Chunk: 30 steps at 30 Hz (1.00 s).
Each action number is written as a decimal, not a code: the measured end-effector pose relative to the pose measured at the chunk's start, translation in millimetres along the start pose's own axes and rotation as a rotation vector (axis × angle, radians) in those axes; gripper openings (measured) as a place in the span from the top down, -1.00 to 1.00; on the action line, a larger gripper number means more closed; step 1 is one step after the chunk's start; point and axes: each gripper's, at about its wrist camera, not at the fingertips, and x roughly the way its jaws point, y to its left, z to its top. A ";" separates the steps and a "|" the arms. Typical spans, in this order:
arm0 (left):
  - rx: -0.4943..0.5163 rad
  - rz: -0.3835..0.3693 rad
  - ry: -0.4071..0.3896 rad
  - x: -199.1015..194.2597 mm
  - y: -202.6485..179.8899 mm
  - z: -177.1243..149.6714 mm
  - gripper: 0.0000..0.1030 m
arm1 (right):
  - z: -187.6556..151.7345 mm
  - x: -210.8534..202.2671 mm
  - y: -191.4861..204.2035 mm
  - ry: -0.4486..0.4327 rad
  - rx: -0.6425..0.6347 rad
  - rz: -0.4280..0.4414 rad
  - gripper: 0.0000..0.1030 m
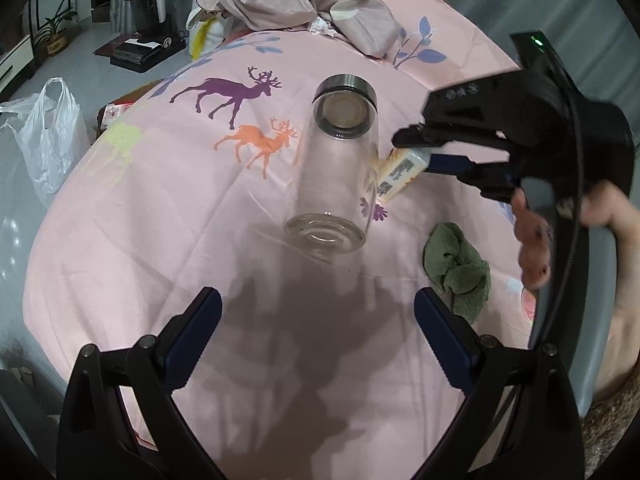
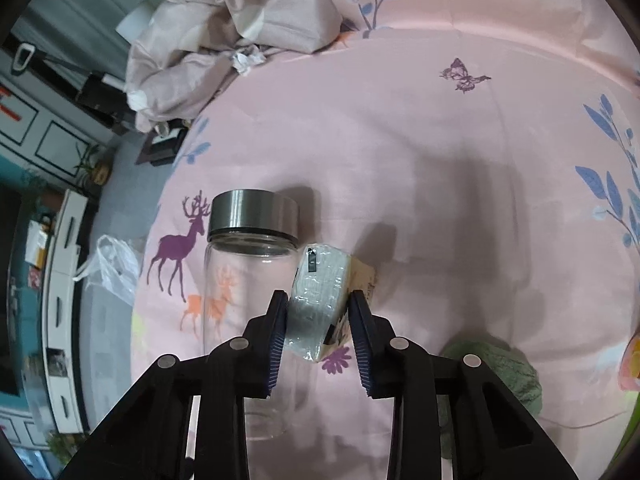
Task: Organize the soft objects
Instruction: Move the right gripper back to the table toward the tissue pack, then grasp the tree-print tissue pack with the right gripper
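Observation:
A small wrapped tissue pack [image 2: 320, 300] sits between the fingers of my right gripper [image 2: 318, 308], which is shut on it beside a clear glass jar [image 2: 244, 288] with a steel lid. The left wrist view shows the same pack [image 1: 400, 170] in the right gripper [image 1: 416, 148], next to the jar [image 1: 340, 168] lying on the pink sheet [image 1: 160, 240]. A crumpled green cloth [image 1: 460, 268] lies right of the jar, and shows in the right wrist view [image 2: 504, 364]. My left gripper [image 1: 318, 308] is open and empty, above the sheet near the jar's base.
A crumpled beige fabric pile [image 1: 296, 0] with a white paper wad [image 1: 322, 26] lies at the bed's far end. A white plastic bag [image 1: 48, 132] and a box [image 1: 116, 112] sit on the floor to the left. Furniture stands beyond [image 2: 60, 280].

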 end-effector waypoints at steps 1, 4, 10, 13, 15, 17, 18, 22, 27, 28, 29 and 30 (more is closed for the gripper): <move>-0.003 -0.006 0.000 -0.3 0.0 0.2 -0.87 | -3.6 -5.3 -2.9 -0.004 -0.004 0.007 0.46; 0.000 -0.025 0.007 -0.5 -2.8 -0.5 -0.87 | -17.3 -28.2 -15.1 -0.038 0.007 0.074 0.47; 0.040 -0.084 0.024 -2.0 -9.5 -5.4 -0.87 | -73.9 -75.9 -49.9 -0.085 0.019 0.210 0.47; 0.072 -0.100 0.040 -0.4 -16.1 -10.4 -0.87 | -107.0 -80.9 -66.3 -0.054 0.038 0.242 0.47; 0.099 -0.116 0.062 1.5 -22.3 -14.6 -0.87 | -125.8 -80.8 -75.4 -0.029 0.044 0.266 0.47; 0.123 -0.134 0.080 2.6 -28.8 -19.6 -0.87 | -143.4 -77.9 -84.7 0.004 0.060 0.278 0.47; 0.137 -0.142 0.088 3.4 -32.3 -22.1 -0.87 | -151.2 -76.3 -91.0 0.016 0.076 0.271 0.47; 0.210 -0.152 0.129 11.4 -50.1 -34.8 -0.85 | -160.1 -75.1 -105.9 0.022 0.139 0.260 0.47; 0.277 -0.208 0.172 19.3 -73.5 -52.2 -0.81 | -158.8 -86.2 -119.2 -0.035 0.182 0.077 0.46; 0.287 -0.215 0.176 20.3 -77.1 -54.6 -0.79 | -160.9 -89.2 -124.9 -0.040 0.198 0.066 0.42; 0.299 -0.223 0.182 22.3 -81.3 -56.9 -0.78 | -160.8 -91.0 -127.1 -0.047 0.208 0.061 0.35; 0.304 -0.226 0.186 24.2 -85.3 -58.7 -0.75 | -160.6 -92.6 -128.8 -0.055 0.211 0.060 0.28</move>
